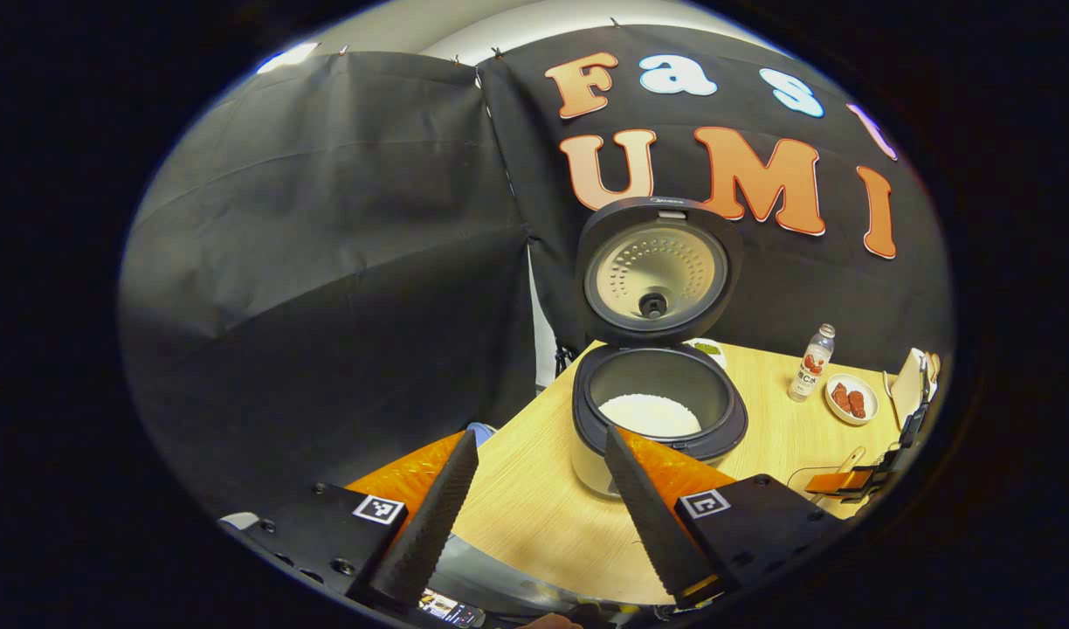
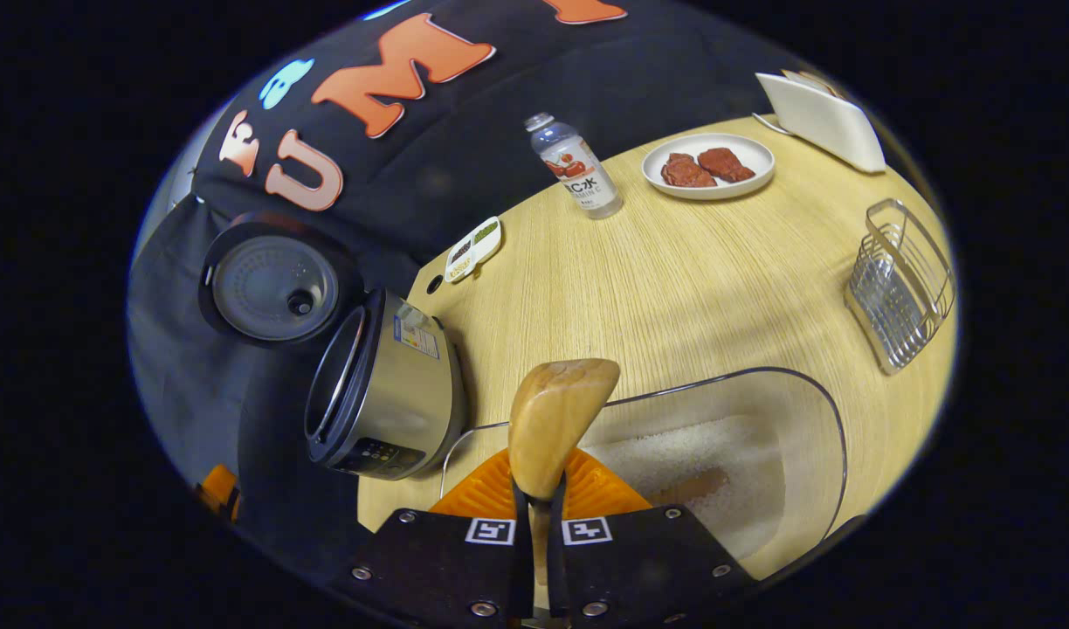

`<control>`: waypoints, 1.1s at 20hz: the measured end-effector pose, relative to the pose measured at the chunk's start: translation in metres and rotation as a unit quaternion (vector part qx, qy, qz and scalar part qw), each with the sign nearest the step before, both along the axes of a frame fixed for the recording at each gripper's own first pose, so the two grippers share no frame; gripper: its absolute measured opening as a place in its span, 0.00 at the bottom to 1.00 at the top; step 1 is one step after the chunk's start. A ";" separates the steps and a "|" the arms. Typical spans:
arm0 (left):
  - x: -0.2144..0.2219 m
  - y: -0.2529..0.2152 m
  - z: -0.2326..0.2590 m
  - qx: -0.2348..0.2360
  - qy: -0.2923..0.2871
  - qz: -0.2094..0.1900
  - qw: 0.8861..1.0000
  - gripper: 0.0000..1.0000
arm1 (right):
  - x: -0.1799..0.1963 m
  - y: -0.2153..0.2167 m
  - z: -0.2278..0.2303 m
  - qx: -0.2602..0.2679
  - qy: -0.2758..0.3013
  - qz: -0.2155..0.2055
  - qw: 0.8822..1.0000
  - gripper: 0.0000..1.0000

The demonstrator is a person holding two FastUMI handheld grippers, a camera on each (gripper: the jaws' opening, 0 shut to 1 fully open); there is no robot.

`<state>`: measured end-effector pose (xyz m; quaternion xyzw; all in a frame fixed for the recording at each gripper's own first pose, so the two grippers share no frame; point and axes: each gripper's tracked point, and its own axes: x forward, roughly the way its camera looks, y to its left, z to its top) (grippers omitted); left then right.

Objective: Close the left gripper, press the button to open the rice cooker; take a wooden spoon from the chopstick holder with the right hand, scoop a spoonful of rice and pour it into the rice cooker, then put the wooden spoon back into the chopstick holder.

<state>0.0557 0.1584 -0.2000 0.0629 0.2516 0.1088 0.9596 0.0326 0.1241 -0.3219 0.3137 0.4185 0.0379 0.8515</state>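
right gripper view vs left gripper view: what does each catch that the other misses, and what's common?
Right gripper view alone: the right gripper shut on the pale wooden spoon, above a clear plastic container of white rice, plus a wire chopstick holder.

Left gripper view alone: the left gripper open, and white rice inside the cooker's dark pot.

Both: the silver rice cooker with its black lid up, a small clear bottle, a white plate of reddish food, and the light wood table.
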 end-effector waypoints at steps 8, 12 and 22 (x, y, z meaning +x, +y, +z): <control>0.003 -0.021 0.006 0.007 0.000 -0.021 1.000 0.94 | 0.000 -0.022 0.021 0.111 -0.012 -0.026 0.993 0.05; 0.007 -0.037 0.011 0.008 -0.006 -0.036 0.999 1.00 | 0.005 -0.040 0.039 0.163 -0.029 -0.040 0.985 0.05; 0.006 -0.055 0.023 -0.004 -0.034 -0.048 0.998 0.93 | 0.034 -0.046 0.118 0.330 -0.061 -0.084 0.938 0.05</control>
